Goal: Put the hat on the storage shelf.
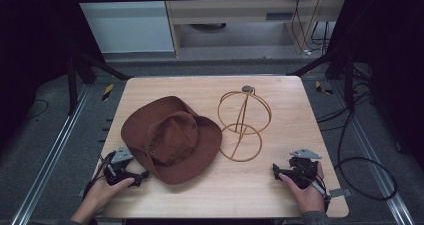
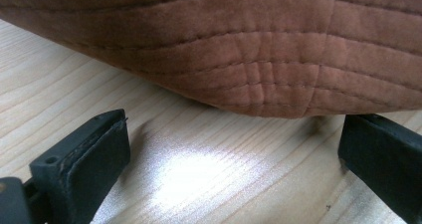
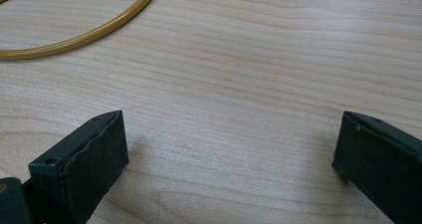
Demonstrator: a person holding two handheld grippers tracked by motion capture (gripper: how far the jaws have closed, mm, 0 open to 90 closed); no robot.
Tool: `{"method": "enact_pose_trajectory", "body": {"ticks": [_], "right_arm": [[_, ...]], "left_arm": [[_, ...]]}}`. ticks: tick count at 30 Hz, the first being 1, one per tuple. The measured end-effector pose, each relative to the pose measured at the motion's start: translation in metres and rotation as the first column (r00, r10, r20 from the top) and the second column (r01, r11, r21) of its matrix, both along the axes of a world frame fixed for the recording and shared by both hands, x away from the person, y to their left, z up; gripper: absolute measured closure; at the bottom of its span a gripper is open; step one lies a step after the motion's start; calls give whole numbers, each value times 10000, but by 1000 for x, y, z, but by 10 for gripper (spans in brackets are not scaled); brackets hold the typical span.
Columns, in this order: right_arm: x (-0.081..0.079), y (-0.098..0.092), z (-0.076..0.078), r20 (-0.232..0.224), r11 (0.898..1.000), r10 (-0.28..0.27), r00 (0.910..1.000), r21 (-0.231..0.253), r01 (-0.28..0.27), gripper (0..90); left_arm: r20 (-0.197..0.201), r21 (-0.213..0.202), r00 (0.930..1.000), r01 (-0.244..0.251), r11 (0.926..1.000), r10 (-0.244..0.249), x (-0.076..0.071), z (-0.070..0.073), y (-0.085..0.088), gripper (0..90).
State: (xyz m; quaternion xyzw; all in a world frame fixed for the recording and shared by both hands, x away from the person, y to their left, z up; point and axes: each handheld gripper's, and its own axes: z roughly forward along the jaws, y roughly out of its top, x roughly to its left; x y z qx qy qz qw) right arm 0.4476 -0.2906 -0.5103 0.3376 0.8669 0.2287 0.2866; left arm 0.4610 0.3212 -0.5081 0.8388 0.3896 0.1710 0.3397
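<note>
Left tongs (image 2: 234,149) wide, hat (image 2: 239,50) cropped

One hat (image 1: 172,137), one wire stand (image 1: 243,125)

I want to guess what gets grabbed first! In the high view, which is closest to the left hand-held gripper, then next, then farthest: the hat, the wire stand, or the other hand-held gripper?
1. Hat: just right of the left hand-held gripper, its brim almost at the tips.
2. Wire stand: past the hat, mid-table.
3. Right hand-held gripper: across the table, near its right front corner.
</note>
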Motion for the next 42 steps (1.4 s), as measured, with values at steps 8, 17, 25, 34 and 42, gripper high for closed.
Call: {"method": "enact_pose_trajectory", "body": {"ticks": [8, 17, 25, 34, 42], "right_arm": [[0, 0, 0, -2, 10000, -3, 10000, 6, 3, 8], [0, 0, 0, -3, 10000, -2, 10000, 6, 2, 7], [0, 0, 0, -3, 10000, -3, 10000, 9, 3, 7], [0, 0, 0, 2, 10000, -16, 10000, 11, 16, 7], [0, 0, 0, 2, 10000, -18, 10000, 16, 18, 8]], "left_arm": [[-191, 205, 9996, 204, 9996, -200, -5, 7, 2, 46], [6, 7, 9987, 511, 9987, -511, -14, 14, 3, 43], [107, -136, 9975, 705, 9974, -704, -22, 22, 9, 84], [684, -1039, 9953, 753, 9917, -684, -31, 37, 26, 103], [1545, -1902, 9855, 989, 9768, -697, -38, 49, 32, 91]]}}
